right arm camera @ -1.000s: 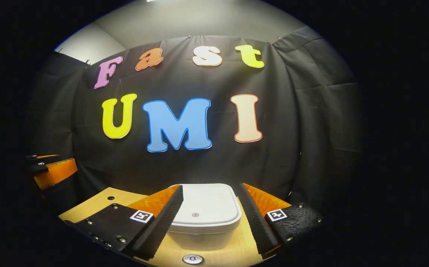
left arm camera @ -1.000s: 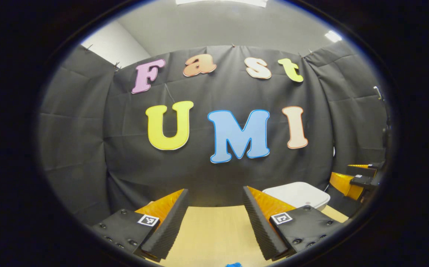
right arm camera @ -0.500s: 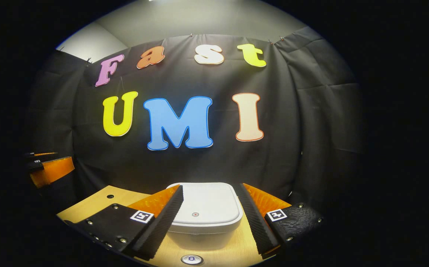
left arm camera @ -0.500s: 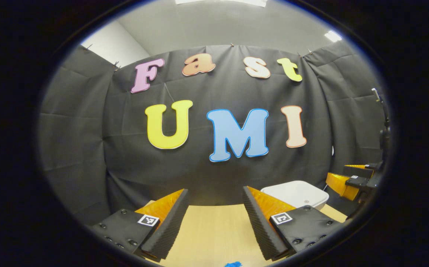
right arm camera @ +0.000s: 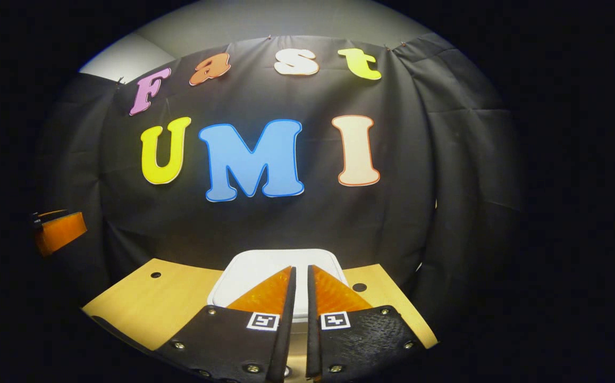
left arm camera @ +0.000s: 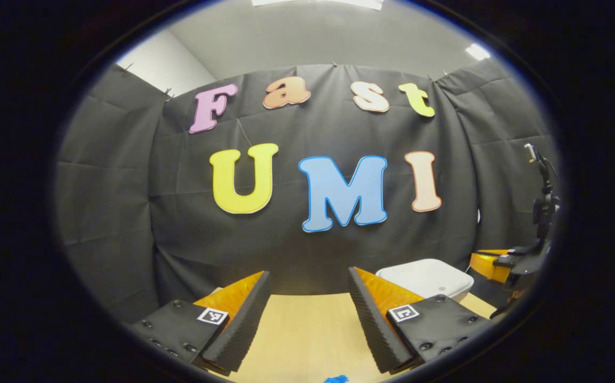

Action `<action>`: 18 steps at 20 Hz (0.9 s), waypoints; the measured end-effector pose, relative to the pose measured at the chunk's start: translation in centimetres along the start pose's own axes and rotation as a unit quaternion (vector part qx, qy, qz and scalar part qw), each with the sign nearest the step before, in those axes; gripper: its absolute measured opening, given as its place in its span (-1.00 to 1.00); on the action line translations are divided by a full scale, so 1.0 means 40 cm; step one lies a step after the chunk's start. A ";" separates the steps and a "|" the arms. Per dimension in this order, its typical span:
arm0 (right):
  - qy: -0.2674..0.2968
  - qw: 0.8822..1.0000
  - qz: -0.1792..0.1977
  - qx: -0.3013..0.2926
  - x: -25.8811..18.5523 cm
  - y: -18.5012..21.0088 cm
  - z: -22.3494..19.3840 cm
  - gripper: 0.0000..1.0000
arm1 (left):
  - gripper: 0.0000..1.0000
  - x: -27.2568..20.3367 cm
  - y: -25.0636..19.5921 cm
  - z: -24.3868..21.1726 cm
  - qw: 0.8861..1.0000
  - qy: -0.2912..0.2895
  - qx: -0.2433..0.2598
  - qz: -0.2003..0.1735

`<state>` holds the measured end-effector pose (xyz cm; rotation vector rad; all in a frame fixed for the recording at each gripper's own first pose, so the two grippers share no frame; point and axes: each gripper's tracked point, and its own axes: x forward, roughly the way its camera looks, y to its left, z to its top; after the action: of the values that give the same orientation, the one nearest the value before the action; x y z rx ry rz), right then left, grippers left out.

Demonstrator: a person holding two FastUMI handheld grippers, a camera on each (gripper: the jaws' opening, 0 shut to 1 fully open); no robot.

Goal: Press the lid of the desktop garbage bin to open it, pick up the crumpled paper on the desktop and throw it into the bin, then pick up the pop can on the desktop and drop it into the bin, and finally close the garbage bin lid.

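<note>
Hovering right gripper (right arm camera: 299, 276), jaws nearly closed, over bin lid (right arm camera: 243, 266)

I see dim booth light, bright white ceiling lamp (left arm camera: 477, 51) glaring overhead, strong fisheye bending at edges, focus sharp.

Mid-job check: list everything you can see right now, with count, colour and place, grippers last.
Garbage bin: one, white, lid down, on the desk ahead of the right gripper.
Desk: one, light wood, with dark holes.
Blue scrap: one, at the near desk edge; what it is cannot be told.
Stand: one, dark, at the far right in the left gripper view.
Left gripper: fingers apart, empty.
Right gripper: fingers nearly together, in front of the bin.
</note>
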<state>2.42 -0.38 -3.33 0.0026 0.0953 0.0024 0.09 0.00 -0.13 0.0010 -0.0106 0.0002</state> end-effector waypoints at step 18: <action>0.094 0.994 0.039 -0.035 0.122 0.041 -0.142 -0.71 | 0.90 0.001 0.002 -0.009 1.000 0.017 -0.010 0.008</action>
<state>6.74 1.30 -9.43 -0.0641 0.2826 0.0844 0.13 0.10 -0.49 -0.0184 0.0225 0.0164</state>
